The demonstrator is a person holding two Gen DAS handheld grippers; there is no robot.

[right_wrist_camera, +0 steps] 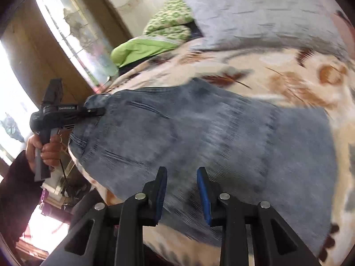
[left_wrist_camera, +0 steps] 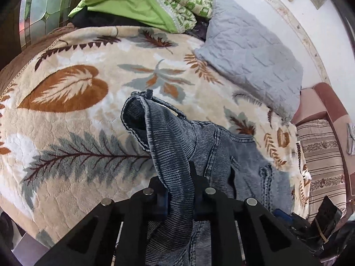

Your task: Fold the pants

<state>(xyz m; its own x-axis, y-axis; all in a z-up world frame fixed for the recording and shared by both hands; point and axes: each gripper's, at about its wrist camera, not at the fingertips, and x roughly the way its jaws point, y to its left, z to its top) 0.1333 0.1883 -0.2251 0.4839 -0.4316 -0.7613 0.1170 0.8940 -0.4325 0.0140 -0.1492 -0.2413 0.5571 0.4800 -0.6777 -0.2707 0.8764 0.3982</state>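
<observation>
— Leaf-patterned blanket [left_wrist_camera: 73, 115] covers the bed; where are the pants [right_wrist_camera: 199, 133]?
— On its near edge. My left tool [left_wrist_camera: 180, 190] pinches their waistband; my right tool [right_wrist_camera: 182, 190] stands narrow, gripping nothing

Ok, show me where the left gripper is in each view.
Left wrist view: left gripper at bottom centre, clamped on a raised fold of the blue jeans.
Right wrist view: it sits at the left edge, pinching the jeans' edge.
Shared landmark: grey quilted pillow.
</observation>
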